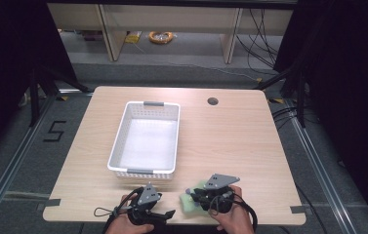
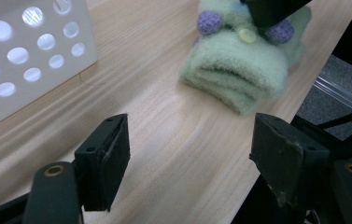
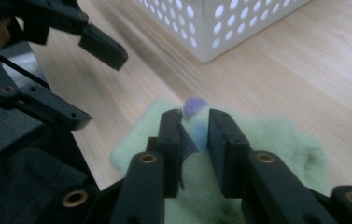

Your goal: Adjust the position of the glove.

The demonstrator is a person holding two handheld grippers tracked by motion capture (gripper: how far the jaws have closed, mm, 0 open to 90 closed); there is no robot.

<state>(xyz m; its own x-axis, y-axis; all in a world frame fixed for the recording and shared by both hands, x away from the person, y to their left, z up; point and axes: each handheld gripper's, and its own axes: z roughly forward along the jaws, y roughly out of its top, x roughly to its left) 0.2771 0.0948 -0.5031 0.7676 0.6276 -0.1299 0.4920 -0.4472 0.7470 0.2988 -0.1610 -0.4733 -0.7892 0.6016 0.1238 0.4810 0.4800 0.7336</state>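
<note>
Sock (image 2: 239, 70) sits on the table (image 1: 230, 141) under the right gripper (image 3: 194, 122), jaws narrow, not clearly gripping; left gripper (image 2: 190, 154) beside it gapes wide, empty. Basket (image 1: 145, 170) ahead holds nothing, so basically just starting.

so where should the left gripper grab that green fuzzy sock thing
Probably the folded edge of the green sock nearest the left gripper: it lies flat on the table, so come in low from that side, clear of the right gripper on its top.

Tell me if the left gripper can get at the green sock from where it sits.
Probably yes: the left gripper is open, with bare table up to the green sock. The right gripper sits over its far part.
</note>
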